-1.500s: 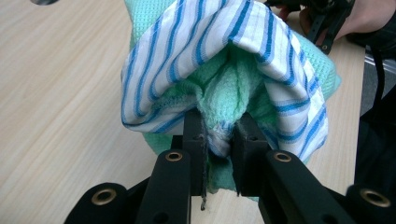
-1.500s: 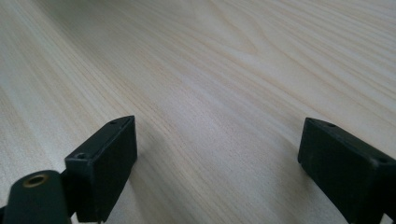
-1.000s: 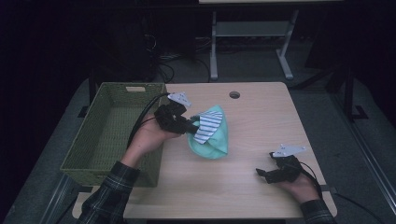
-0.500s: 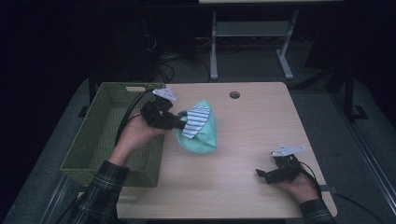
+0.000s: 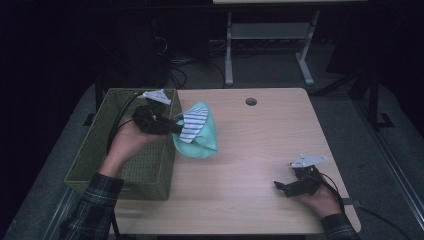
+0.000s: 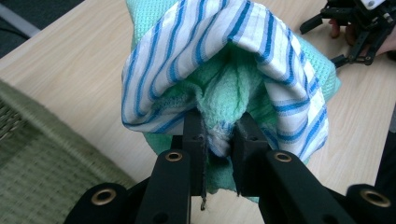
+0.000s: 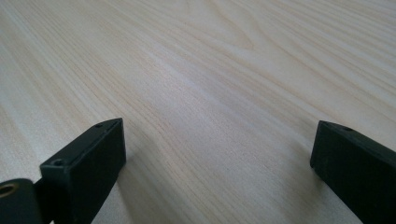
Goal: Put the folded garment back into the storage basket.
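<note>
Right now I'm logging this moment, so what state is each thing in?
Left tongs: shut on the cloths.
Cloths: green and striped, bunched, lifted beside the basket.
Basket: upright, nothing visible inside.
Right tongs: open, holding nothing, low over the table.

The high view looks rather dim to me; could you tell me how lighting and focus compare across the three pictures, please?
High view: dark surroundings, the table lit, slightly soft. Left gripper view: bright, the striped cloth sharp. Right gripper view: bright, near jaws blurred, soft shadows beside them.
</note>
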Demonstrator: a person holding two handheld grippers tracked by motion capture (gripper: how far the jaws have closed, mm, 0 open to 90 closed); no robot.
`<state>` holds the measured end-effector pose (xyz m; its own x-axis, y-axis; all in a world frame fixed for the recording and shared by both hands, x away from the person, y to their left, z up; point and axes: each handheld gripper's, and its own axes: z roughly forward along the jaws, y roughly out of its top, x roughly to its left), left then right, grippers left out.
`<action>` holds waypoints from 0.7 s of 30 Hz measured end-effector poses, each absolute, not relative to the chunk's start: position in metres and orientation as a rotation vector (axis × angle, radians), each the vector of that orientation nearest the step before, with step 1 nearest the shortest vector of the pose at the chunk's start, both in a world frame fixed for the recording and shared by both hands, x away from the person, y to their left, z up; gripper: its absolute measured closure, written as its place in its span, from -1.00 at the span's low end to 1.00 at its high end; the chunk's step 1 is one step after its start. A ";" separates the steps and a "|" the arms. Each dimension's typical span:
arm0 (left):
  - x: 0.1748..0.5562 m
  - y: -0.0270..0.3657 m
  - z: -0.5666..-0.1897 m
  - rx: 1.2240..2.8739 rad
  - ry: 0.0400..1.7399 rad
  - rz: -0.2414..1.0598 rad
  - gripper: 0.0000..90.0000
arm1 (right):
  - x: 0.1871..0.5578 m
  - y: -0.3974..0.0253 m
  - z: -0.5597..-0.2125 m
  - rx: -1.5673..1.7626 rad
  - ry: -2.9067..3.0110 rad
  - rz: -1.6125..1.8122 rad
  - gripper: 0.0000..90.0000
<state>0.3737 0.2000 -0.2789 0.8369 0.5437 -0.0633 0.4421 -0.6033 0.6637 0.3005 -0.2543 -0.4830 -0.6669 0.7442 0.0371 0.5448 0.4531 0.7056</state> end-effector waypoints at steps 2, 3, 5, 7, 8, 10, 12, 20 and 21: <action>0.373 0.206 -0.277 2.304 0.727 0.198 0.72 | 0.300 -0.254 -0.483 1.107 2.429 1.028 -0.93; 0.372 0.208 -0.277 2.303 0.733 0.201 0.72 | 0.300 -0.254 -0.483 1.107 2.429 1.028 -0.93; 0.372 0.213 -0.275 2.300 0.739 0.213 0.72 | 0.300 -0.254 -0.483 1.107 2.429 1.028 -0.93; 0.370 0.220 -0.273 2.284 0.760 0.222 0.71 | 0.300 -0.254 -0.483 1.108 2.429 1.028 -0.93; 0.370 0.223 -0.272 2.287 0.763 0.227 0.72 | 0.300 -0.254 -0.483 1.107 2.429 1.028 -0.93; 0.369 0.229 -0.271 2.272 0.780 0.237 0.72 | 0.300 -0.254 -0.483 1.108 2.429 1.028 -0.93; 0.369 0.234 -0.270 2.265 0.790 0.243 0.71 | 0.300 -0.254 -0.483 1.107 2.429 1.028 -0.93; 0.366 0.252 -0.269 2.245 0.838 0.269 0.71 | 0.300 -0.254 -0.483 1.108 2.429 1.028 -0.93; 0.365 0.255 -0.269 2.238 0.846 0.271 0.71 | 0.301 -0.254 -0.483 1.107 2.429 1.028 -0.93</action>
